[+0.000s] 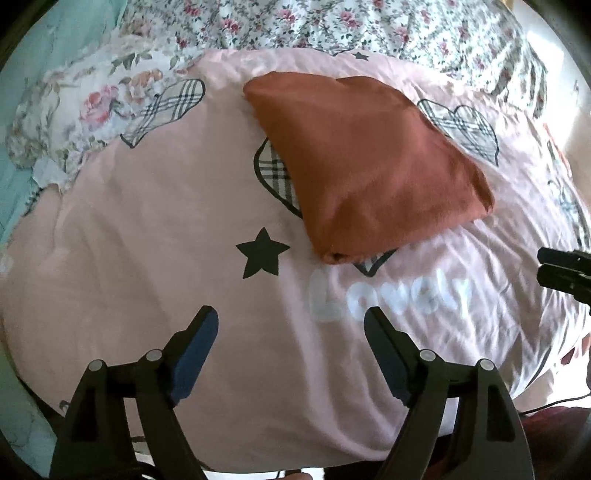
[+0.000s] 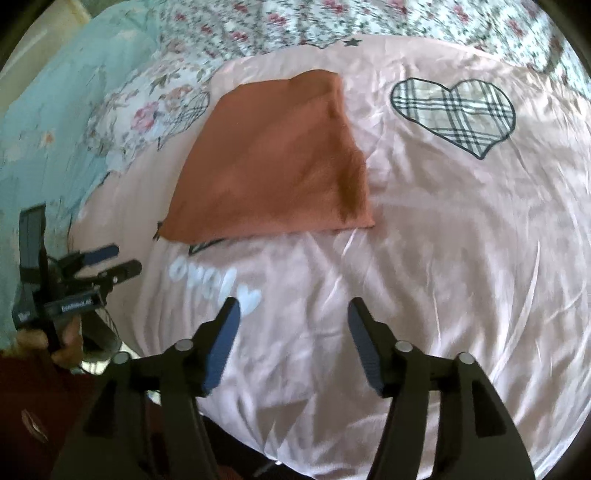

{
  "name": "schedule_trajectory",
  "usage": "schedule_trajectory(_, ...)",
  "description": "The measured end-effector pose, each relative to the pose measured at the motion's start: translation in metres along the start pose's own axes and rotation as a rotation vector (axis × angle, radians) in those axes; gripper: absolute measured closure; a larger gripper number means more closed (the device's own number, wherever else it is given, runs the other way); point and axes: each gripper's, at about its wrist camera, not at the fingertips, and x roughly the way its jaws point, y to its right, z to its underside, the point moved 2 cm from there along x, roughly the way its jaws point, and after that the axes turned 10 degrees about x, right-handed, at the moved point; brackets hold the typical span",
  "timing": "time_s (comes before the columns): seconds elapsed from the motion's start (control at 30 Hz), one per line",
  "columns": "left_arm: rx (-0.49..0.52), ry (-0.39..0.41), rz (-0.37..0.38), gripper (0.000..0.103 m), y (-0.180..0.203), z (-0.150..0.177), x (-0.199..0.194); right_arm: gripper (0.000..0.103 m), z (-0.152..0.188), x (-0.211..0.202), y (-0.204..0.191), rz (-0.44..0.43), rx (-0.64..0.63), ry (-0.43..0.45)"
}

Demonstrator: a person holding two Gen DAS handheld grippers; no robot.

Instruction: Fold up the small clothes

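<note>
Nearest the cameras: left hand-held gripper (image 1: 291, 321) and right hand-held gripper (image 2: 293, 314), both spread wide, holding nothing, poised over the pink duvet (image 2: 424, 277) on the bed. Beyond them: rust-orange garment (image 1: 365, 162), lying flat as a compact folded shape, apart from both grippers. Farther: floral bedding (image 1: 332, 26). Risks, as judged: the slick, wrinkled duvet may get pinched along with the garment; a one-layer grasp could undo the fold.

Rust-orange folded garment (image 1: 365, 162) on pink bedcover (image 1: 147, 229) printed with plaid hearts, black stars; floral quilt (image 1: 332, 26) beyond.
</note>
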Motion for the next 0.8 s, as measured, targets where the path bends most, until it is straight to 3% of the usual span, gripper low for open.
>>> schedule_trajectory(0.4,0.035,0.025,-0.043,0.019,0.01,-0.015,-0.005,0.021,0.002,0.006,-0.022,0.0,-0.071,0.001)
schedule_trajectory(0.8,0.034,-0.016,-0.107,0.019,0.004,-0.044,0.005,0.017,-0.031,0.026,-0.028,0.007,-0.082,-0.008)
